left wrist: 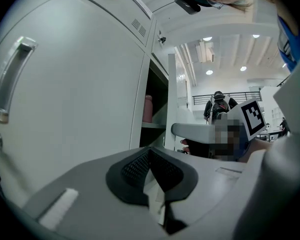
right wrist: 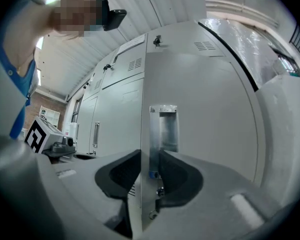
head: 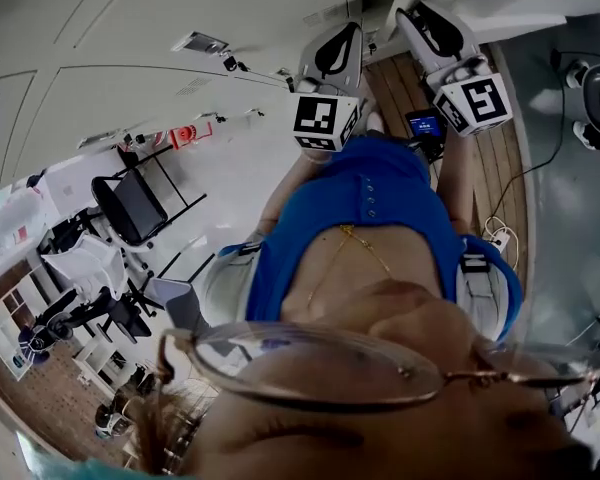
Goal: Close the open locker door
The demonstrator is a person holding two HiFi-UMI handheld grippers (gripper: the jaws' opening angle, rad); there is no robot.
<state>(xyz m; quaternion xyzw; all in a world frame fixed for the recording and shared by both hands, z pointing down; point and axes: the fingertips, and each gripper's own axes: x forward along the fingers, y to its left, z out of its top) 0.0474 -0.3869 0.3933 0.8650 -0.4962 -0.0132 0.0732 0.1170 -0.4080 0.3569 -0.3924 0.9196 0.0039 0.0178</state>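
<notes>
In the right gripper view the open locker door point(right wrist: 205, 114) is a pale grey panel with a recessed metal handle point(right wrist: 163, 126). Its free edge point(right wrist: 144, 149) runs down between the pads of my right gripper point(right wrist: 149, 176). The left pad sits behind the edge and the right pad in front of the door face, with a sliver of gap showing, so the jaws stand open around it. My left gripper point(left wrist: 151, 174) is shut on nothing and points at the open locker compartment point(left wrist: 157, 109). The head view shows the left gripper point(head: 335, 53) and the right gripper point(head: 435, 30) raised side by side.
A pink bottle point(left wrist: 148, 109) stands on the shelf inside the open locker. Closed lockers with bar handles point(left wrist: 10, 79) line the wall on the left. A person point(left wrist: 218, 104) stands far behind. Black chairs point(head: 130, 208) and floor cables point(head: 500, 233) lie behind me.
</notes>
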